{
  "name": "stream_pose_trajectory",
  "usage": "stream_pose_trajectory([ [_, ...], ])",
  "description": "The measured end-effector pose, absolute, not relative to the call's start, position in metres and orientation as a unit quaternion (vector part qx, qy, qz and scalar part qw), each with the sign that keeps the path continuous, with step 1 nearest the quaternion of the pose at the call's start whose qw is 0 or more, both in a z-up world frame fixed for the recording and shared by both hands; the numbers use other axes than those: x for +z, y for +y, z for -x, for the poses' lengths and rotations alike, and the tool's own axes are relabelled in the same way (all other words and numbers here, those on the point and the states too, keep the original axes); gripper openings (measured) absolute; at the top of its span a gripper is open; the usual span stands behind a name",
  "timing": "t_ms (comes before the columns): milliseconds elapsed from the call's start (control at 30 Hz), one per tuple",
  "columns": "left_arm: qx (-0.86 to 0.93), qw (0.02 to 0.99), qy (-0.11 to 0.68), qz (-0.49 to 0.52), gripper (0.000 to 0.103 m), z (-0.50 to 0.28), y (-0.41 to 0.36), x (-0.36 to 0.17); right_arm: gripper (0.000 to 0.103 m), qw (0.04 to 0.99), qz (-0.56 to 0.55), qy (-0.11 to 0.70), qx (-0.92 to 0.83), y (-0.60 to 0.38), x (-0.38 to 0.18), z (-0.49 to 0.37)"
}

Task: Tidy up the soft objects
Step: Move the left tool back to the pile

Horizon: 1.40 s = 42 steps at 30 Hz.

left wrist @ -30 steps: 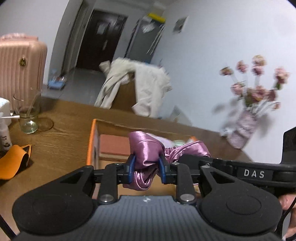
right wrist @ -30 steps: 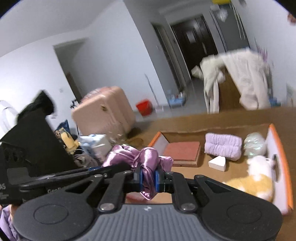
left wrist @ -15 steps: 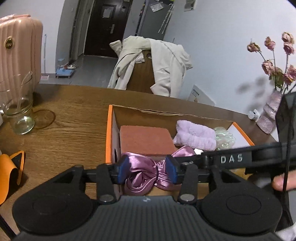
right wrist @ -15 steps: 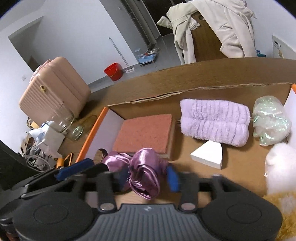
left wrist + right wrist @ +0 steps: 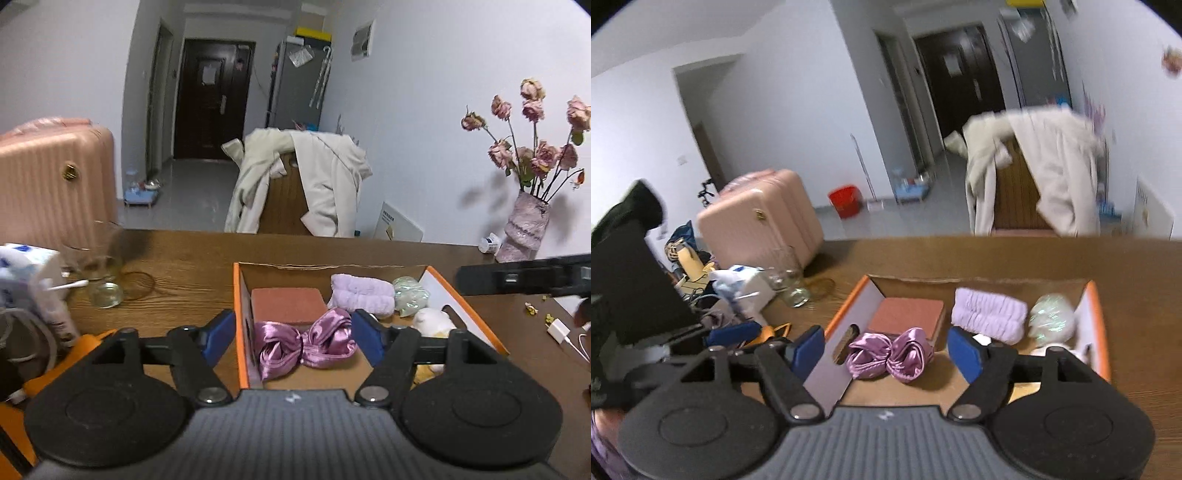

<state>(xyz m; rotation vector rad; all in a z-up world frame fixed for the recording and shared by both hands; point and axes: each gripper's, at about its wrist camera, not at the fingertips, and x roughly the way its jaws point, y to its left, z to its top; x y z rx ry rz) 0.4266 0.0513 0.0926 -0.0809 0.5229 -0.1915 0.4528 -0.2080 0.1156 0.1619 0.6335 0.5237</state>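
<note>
Satin bow (image 5: 306, 344), pink-purple, lies on the floor of the cardboard box (image 5: 466, 302), in the near corner against the box's left wall. Its long axis runs across the box, from the left wall toward the right, with one knotted lobe at each end and a pinched middle.

Left gripper (image 5: 293, 332) has its jaws spread wide, having just been opening; the bow sits between and beyond the blue pads (image 5: 218, 332), touched by neither. Right gripper (image 5: 886, 349) is likewise spread, its jaws having just been opening, and the bow (image 5: 889, 353) lies free below the gap.

Just behind the bow in the box lies a terracotta-coloured pad (image 5: 288, 304). To the right of that pad lie a rolled lilac towel (image 5: 362, 295) and an iridescent crumpled item (image 5: 410, 296). A white-and-yellow plush (image 5: 433, 320) sits at the box's right wall, partly hidden by the left gripper's finger.

Left of the box on the wooden table (image 5: 184, 266) stand a glass jar (image 5: 99, 273) and a tissue pack (image 5: 26, 266). A vase of dried roses (image 5: 524, 229) stands right of the box, at the wall. Beyond the table stand a pink suitcase (image 5: 51, 177), a chair draped with a cream coat (image 5: 325, 184), and a dark door (image 5: 210, 99).
</note>
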Motion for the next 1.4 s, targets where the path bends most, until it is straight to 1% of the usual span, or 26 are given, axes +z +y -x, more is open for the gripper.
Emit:
stream_pose_trajectory([
  [167, -0.078, 0.971, 0.227, 0.023, 0.080, -0.357, 0.047, 0.108, 0.075, 0.928, -0.053, 0.254, 0.266, -0.231, 0.137, -0.371],
  [333, -0.073, 0.979, 0.191, 0.013, 0.087, -0.285, 0.046, 0.111, 0.079, 0.940, -0.045, 0.206, 0.269, -0.249, 0.137, -0.291],
  [400, -0.070, 0.980, 0.187, 0.012, 0.088, -0.255, 0.046, 0.107, 0.080, 0.943, -0.040, 0.194, 0.267, -0.252, 0.129, -0.259],
  [467, -0.066, 0.982, 0.177, 0.006, 0.093, -0.225, 0.046, 0.100, 0.081, 0.949, -0.028, 0.181, 0.258, -0.253, 0.119, -0.228],
  [500, -0.061, 0.983, 0.171, 0.007, 0.094, -0.212, 0.045, 0.096, 0.082, 0.951, -0.023, 0.176, 0.251, -0.253, 0.114, -0.215],
  [567, -0.051, 0.985, 0.167, 0.007, 0.095, -0.186, 0.045, 0.086, 0.084, 0.958, -0.022, 0.166, 0.233, -0.254, 0.101, -0.189],
  [767, -0.027, 0.984, 0.173, 0.038, 0.097, -0.126, 0.051, 0.060, 0.084, 0.962, -0.030, 0.179, 0.205, -0.254, 0.054, -0.130],
  [900, -0.020, 0.981, 0.188, 0.035, 0.097, -0.117, 0.051, 0.050, 0.084, 0.957, -0.054, 0.204, 0.200, -0.257, 0.034, -0.117],
  [1133, -0.032, 0.980, 0.192, 0.027, 0.097, -0.121, 0.042, 0.047, 0.084, 0.958, -0.058, 0.218, 0.175, -0.261, 0.023, -0.114],
  [1400, -0.052, 0.975, 0.213, 0.018, 0.097, -0.153, 0.024, 0.040, 0.084, 0.956, -0.076, 0.230, 0.167, -0.269, 0.016, -0.140],
])
